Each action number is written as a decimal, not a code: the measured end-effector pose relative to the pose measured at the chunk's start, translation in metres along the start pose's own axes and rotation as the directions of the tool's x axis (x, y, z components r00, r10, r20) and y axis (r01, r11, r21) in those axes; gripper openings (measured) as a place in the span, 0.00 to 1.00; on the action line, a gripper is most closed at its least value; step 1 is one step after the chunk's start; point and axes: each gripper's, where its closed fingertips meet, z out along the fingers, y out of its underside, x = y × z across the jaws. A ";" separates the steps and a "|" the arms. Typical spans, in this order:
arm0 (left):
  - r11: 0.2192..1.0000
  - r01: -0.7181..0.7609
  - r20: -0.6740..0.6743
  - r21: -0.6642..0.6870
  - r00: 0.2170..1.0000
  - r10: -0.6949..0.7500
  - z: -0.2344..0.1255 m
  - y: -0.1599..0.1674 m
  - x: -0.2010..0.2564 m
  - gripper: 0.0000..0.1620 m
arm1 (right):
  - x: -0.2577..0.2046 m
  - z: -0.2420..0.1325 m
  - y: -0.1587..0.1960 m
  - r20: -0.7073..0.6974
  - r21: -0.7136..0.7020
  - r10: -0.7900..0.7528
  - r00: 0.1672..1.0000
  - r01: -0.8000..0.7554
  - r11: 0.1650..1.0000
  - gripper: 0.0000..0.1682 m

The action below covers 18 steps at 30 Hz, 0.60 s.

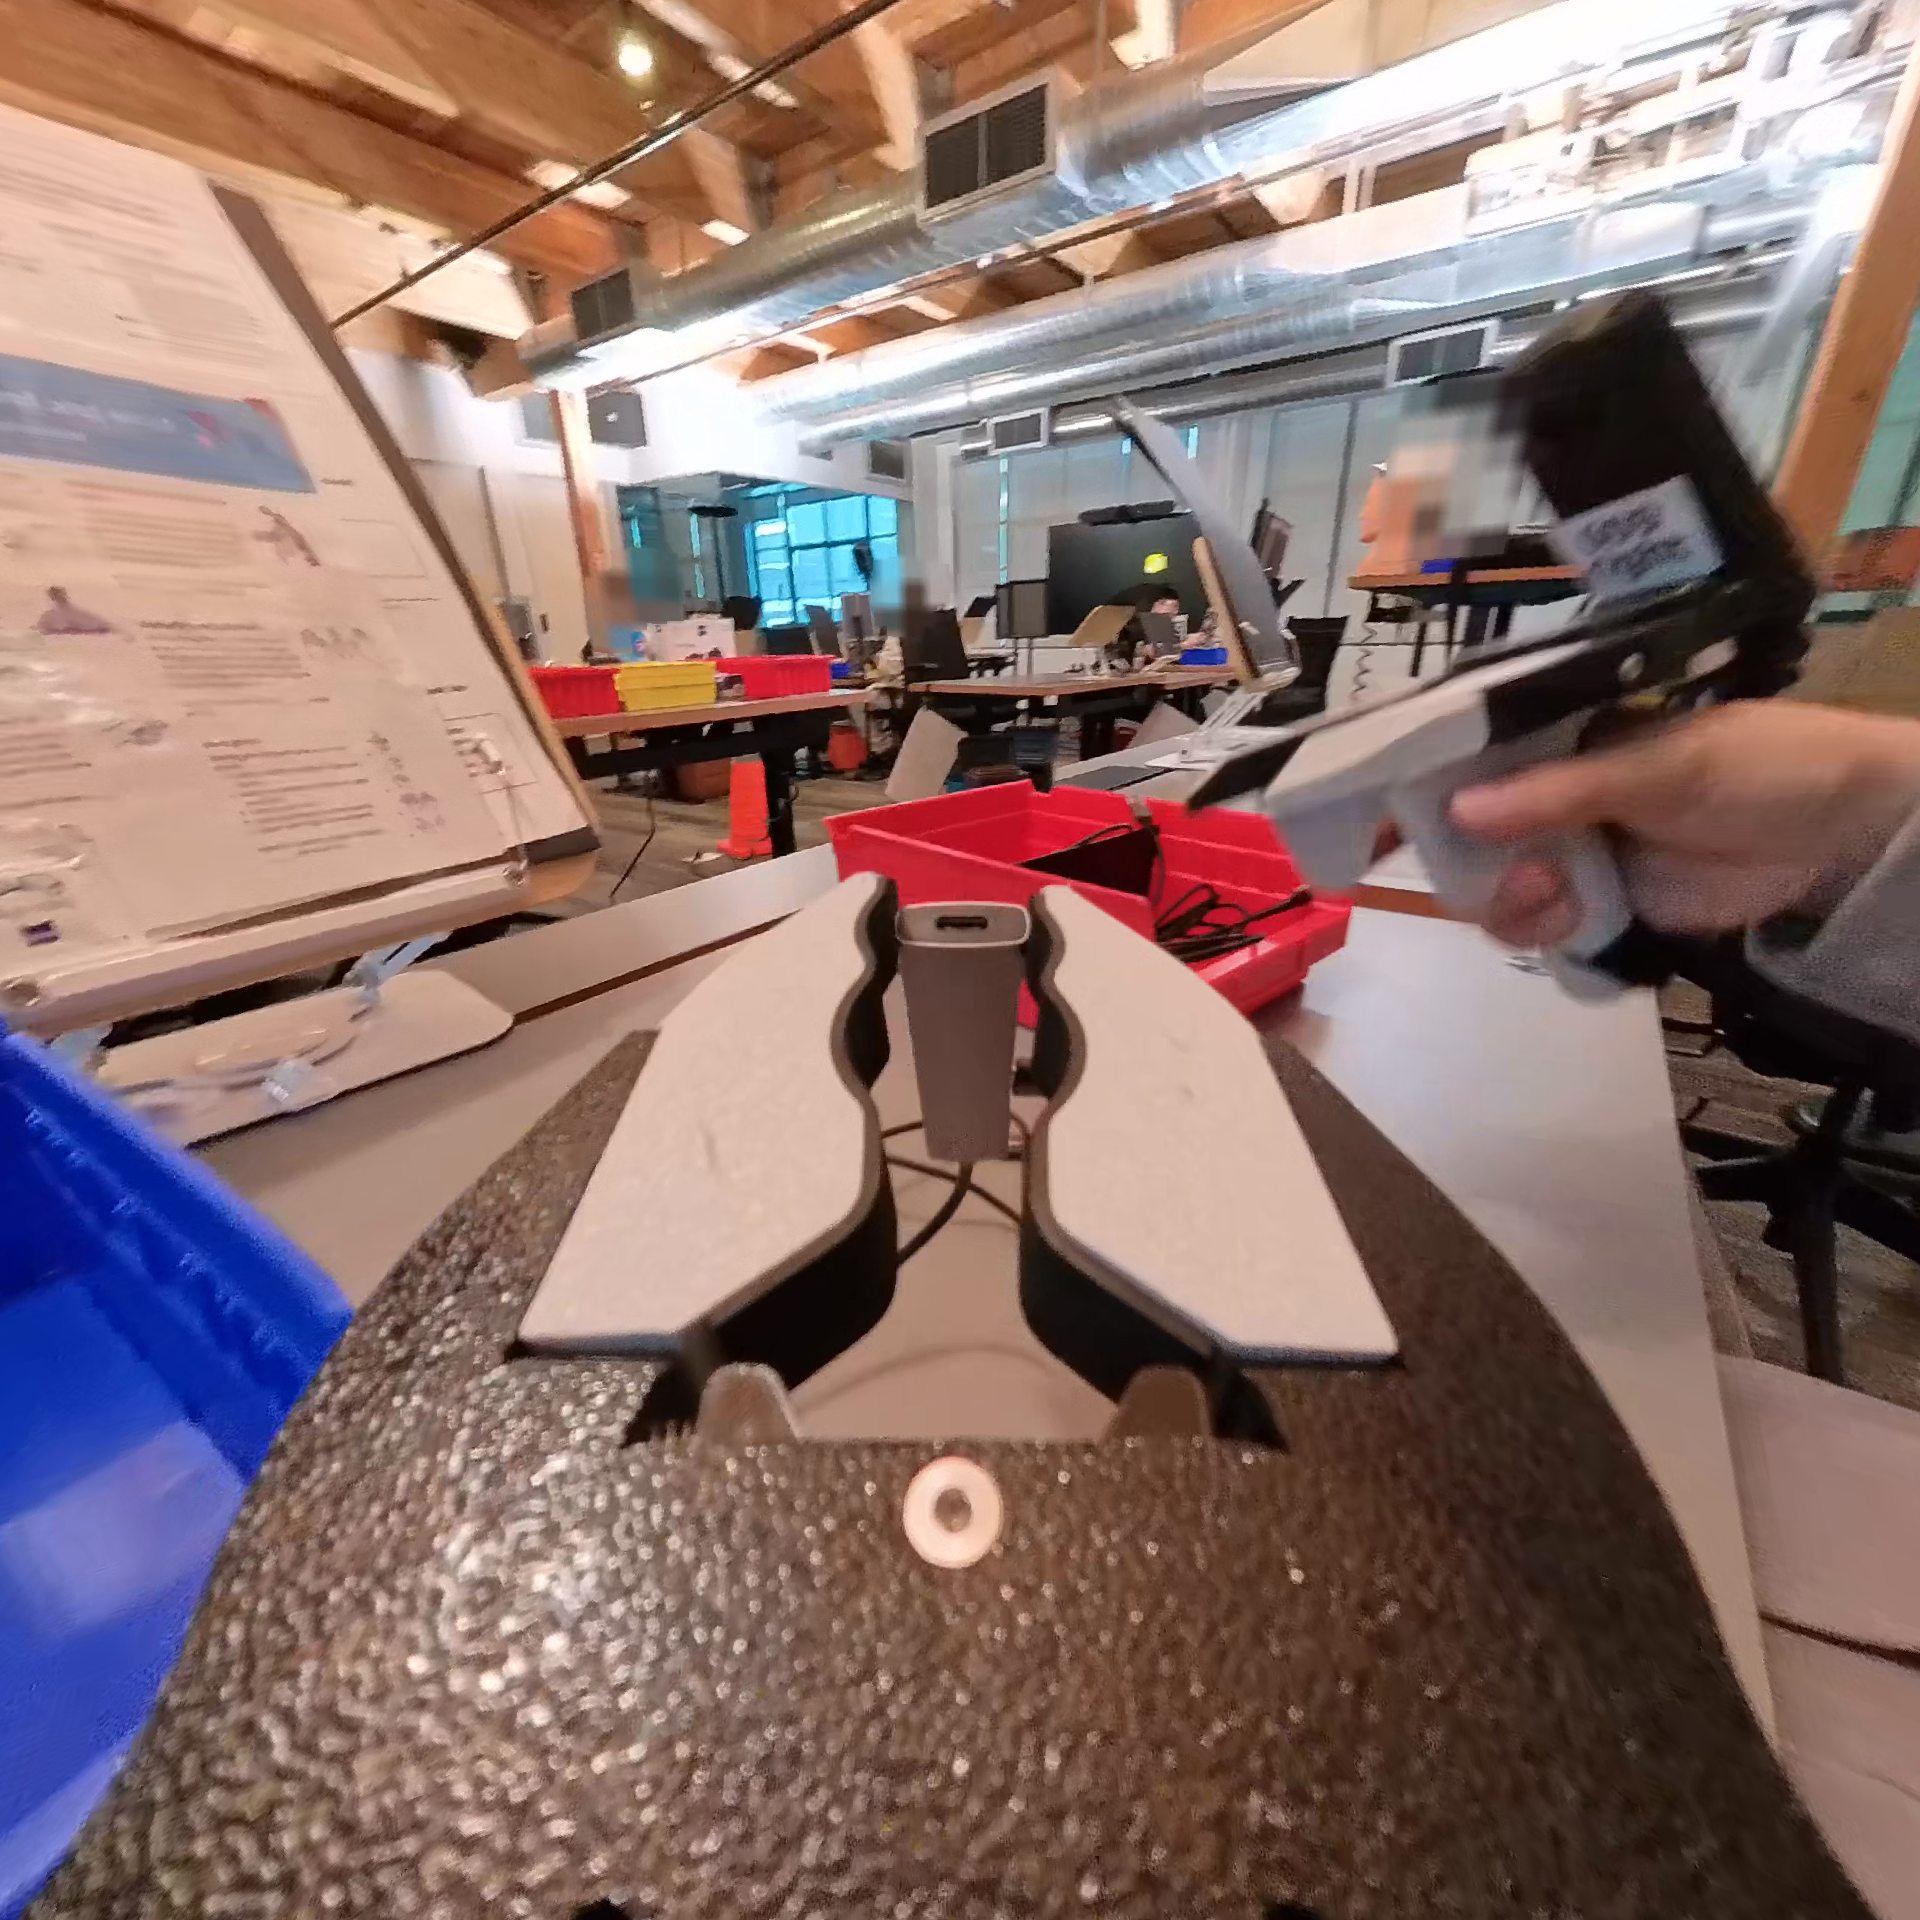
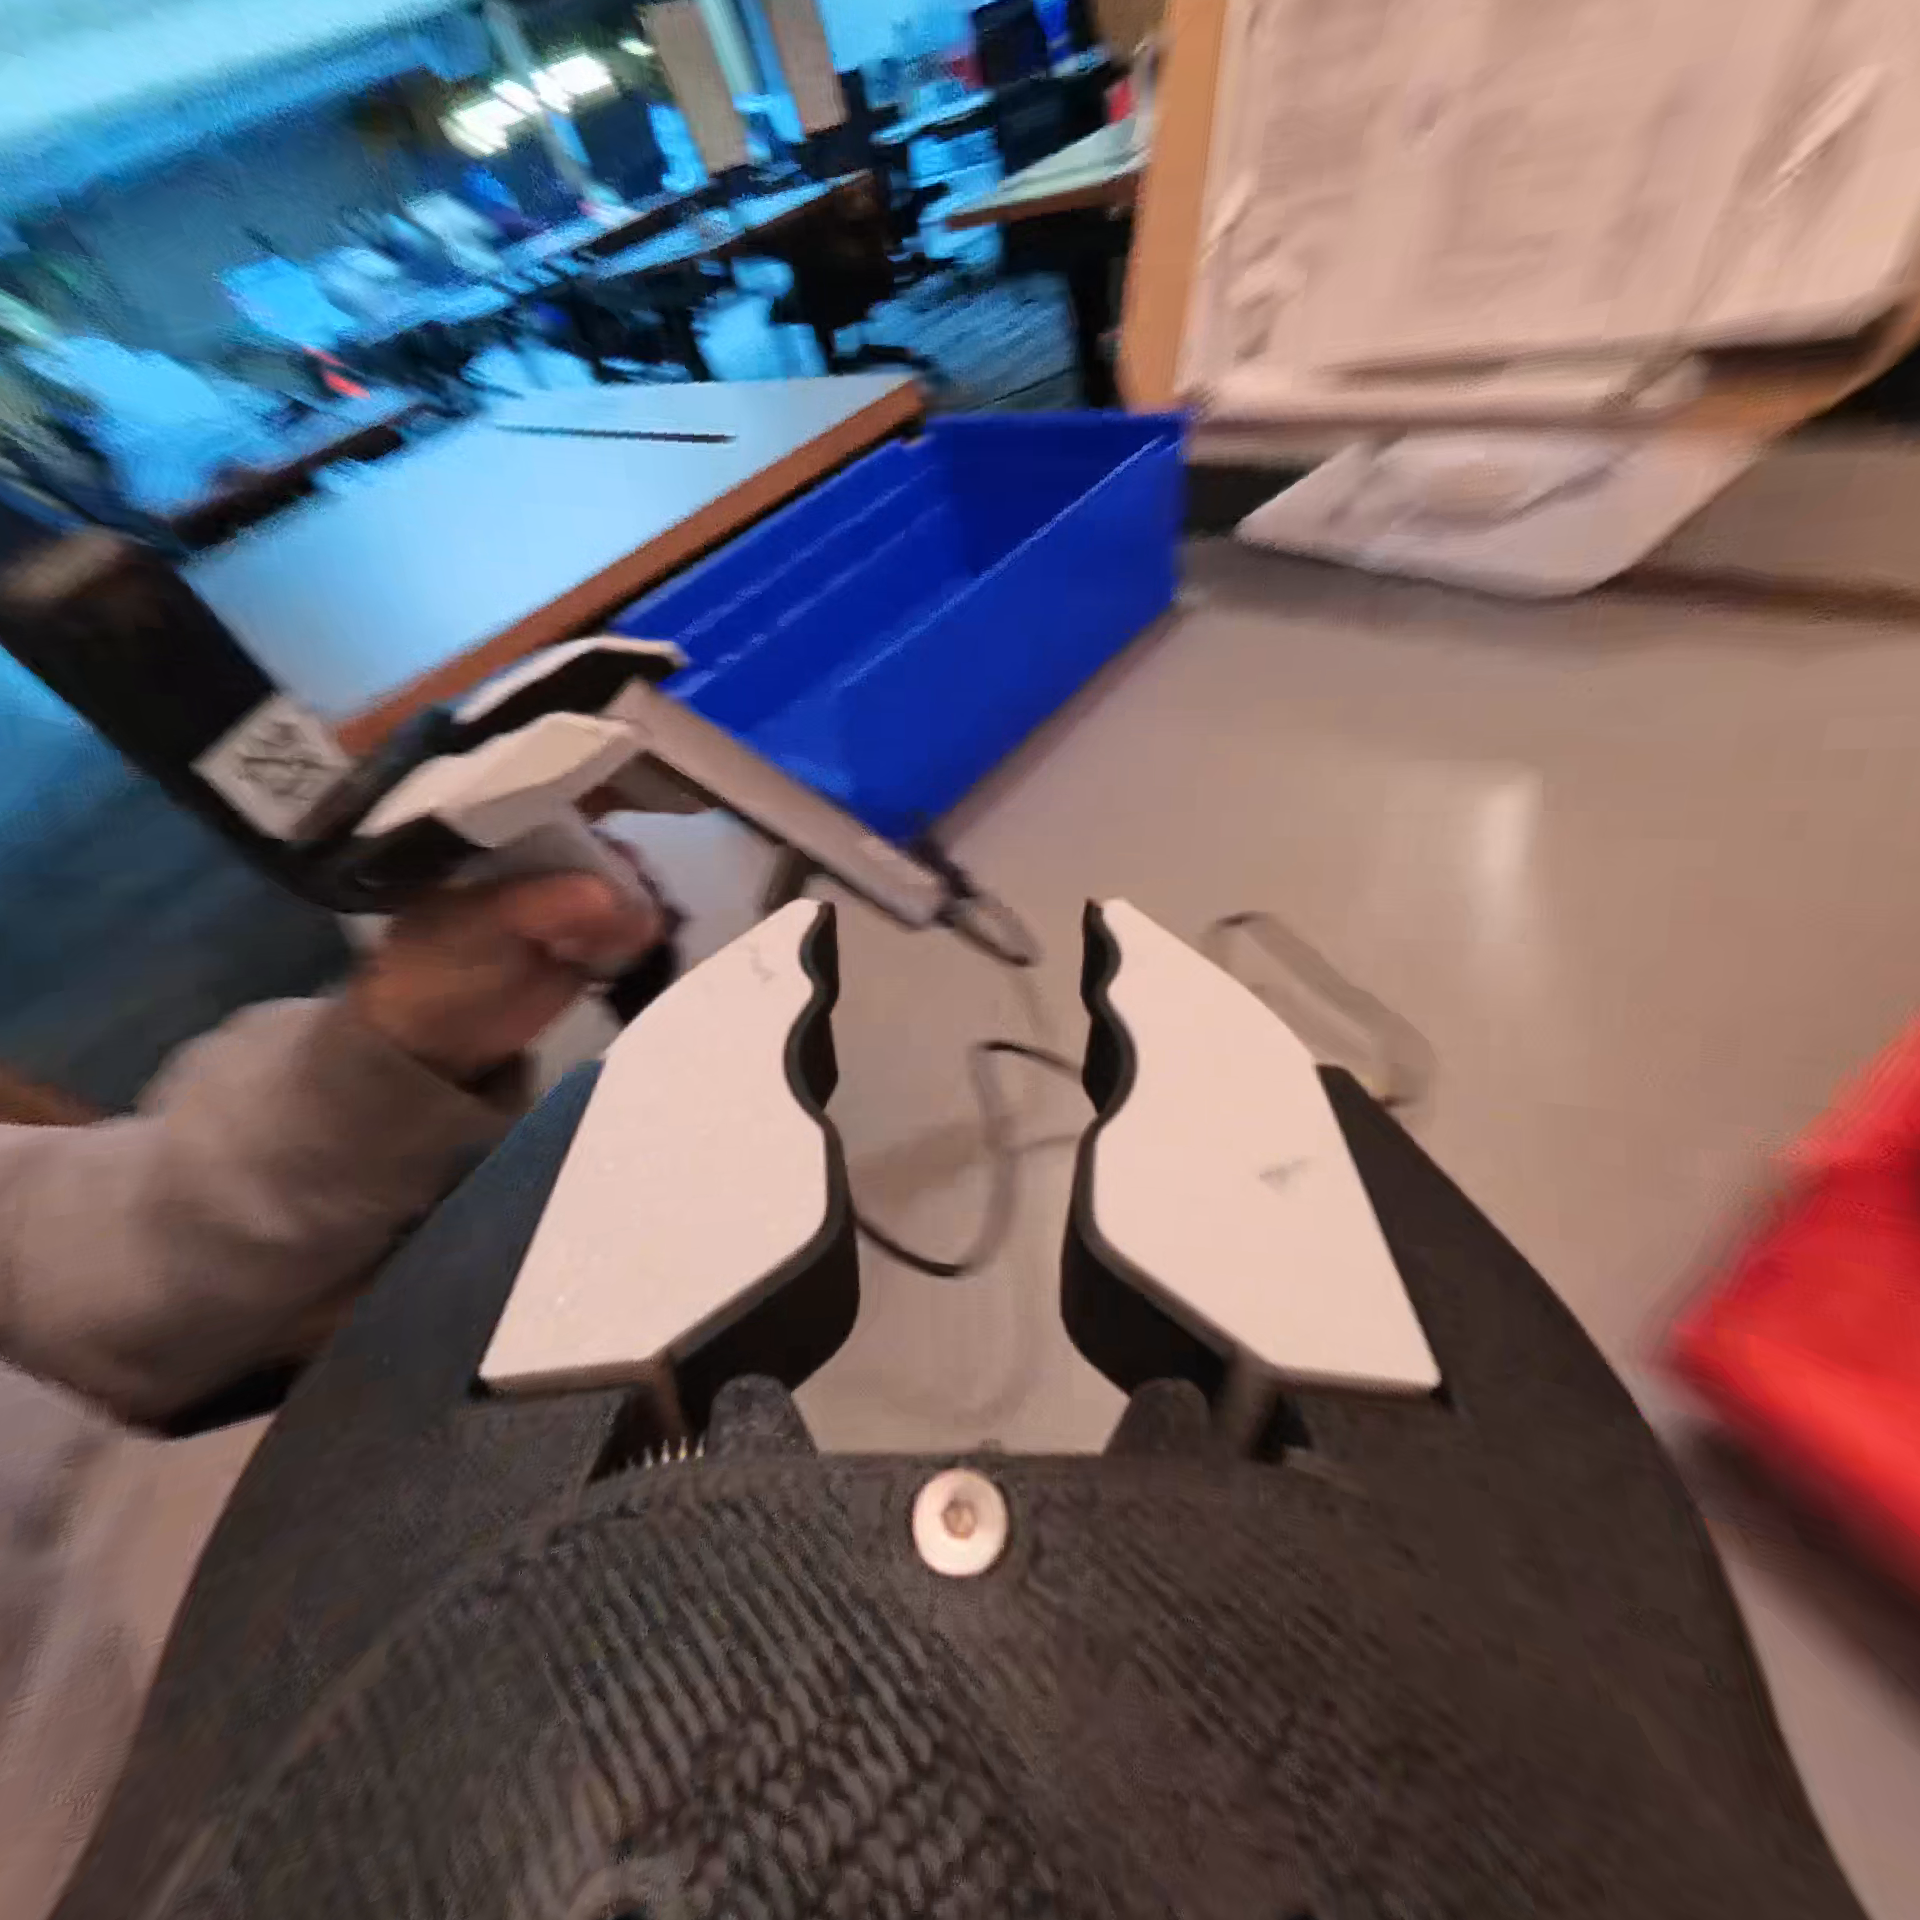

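My left gripper (image 1: pixel 961 914) is shut on a slim grey metal adapter (image 1: pixel 956 1039) with a small port on its far end. A thin black cable (image 1: pixel 935 1216) hangs from its near end. It is held above the grey table (image 1: pixel 1455 1143). In the right wrist view the left gripper (image 2: pixel 649 701) holds the adapter (image 2: pixel 790 800) slanting down, its cable end just ahead of my right gripper (image 2: pixel 956 935). The right gripper is open and empty, and the cable (image 2: pixel 987 1143) loops on the table between its fingers. The right gripper (image 1: pixel 1278 769) also shows in the left wrist view, held by a hand.
A red bin (image 1: pixel 1039 831) holding black cables stands behind the adapter; its blurred edge (image 2: pixel 1818 1299) is at the right. A blue bin (image 2: pixel 935 623) sits by the far table edge and also shows in the left wrist view (image 1: pixel 125 1351). A tilted document stand (image 1: pixel 208 571) is at the left.
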 end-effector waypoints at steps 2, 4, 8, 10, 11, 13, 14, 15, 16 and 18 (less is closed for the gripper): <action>1.000 -0.022 -0.042 0.014 0.999 0.023 0.000 -0.004 0.009 0.14 | -0.026 0.026 0.023 0.169 -0.037 0.214 0.962 -0.211 0.977 0.28; 0.998 -0.049 -0.062 0.027 0.997 0.050 -0.001 -0.010 0.015 0.14 | -0.034 0.043 0.036 0.270 -0.056 0.357 0.894 -0.355 0.933 0.27; 0.989 -0.138 -0.099 0.051 0.985 0.143 -0.004 -0.019 0.025 0.14 | -0.049 0.049 0.027 0.540 -0.093 0.614 0.576 -0.684 0.724 0.14; 0.982 -0.172 -0.129 0.079 0.975 0.181 -0.004 -0.023 0.033 0.14 | -0.050 0.051 0.028 0.595 -0.113 0.663 0.455 -0.769 0.629 0.08; 0.977 -0.190 -0.139 0.096 0.970 0.202 -0.004 -0.026 0.038 0.14 | -0.052 0.051 0.027 0.629 -0.131 0.671 0.394 -0.797 0.590 0.07; 0.964 -0.242 -0.153 0.112 0.954 0.257 -0.004 -0.028 0.046 0.14 | -0.050 0.052 0.024 0.682 -0.142 0.677 0.277 -0.858 0.493 0.06; 0.956 -0.272 -0.156 0.112 0.945 0.287 -0.004 -0.027 0.048 0.14 | -0.049 0.051 0.022 0.706 -0.146 0.671 0.227 -0.881 0.451 0.06; 0.947 -0.298 -0.160 0.119 0.936 0.314 -0.005 -0.027 0.050 0.14 | -0.049 0.053 0.024 0.711 -0.152 0.674 0.201 -0.891 0.427 0.05; 0.941 -0.314 -0.160 0.128 0.930 0.332 -0.006 -0.027 0.051 0.14 | -0.051 0.056 0.026 0.712 -0.152 0.674 0.196 -0.894 0.421 0.05; 0.928 -0.342 -0.147 0.146 0.920 0.362 -0.007 -0.029 0.050 0.14 | -0.058 0.062 0.031 0.703 -0.185 0.692 0.164 -0.897 0.401 0.05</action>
